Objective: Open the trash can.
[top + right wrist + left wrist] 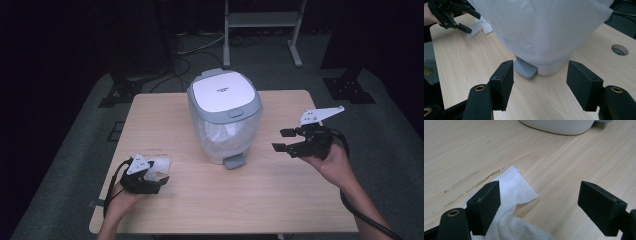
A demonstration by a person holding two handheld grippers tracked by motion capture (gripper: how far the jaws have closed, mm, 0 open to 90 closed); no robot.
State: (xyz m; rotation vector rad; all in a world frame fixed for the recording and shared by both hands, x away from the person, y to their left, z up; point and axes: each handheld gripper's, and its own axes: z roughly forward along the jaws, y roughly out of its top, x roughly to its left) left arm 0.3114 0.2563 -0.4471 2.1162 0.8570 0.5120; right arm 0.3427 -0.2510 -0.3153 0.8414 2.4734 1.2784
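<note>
Pale wood table (300, 200) carries a lidded white bin (224, 116); its lid lettering is too small to read. Left gripper (539, 206) gapes empty over a crumpled tissue (514, 187), while right gripper (540, 83) stands wide open, empty, facing the bin's pedal (525, 69)

My left gripper (145, 176) covers part of the crumpled tissue (159, 165); the bin's (225, 115) lid lettering is too small to read.

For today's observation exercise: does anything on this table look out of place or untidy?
Yes: a crumpled white tissue lies loose on the table by the open left gripper, outside the pedal bin, whose lid is shut. Nothing looks spilled or damaged.
</note>
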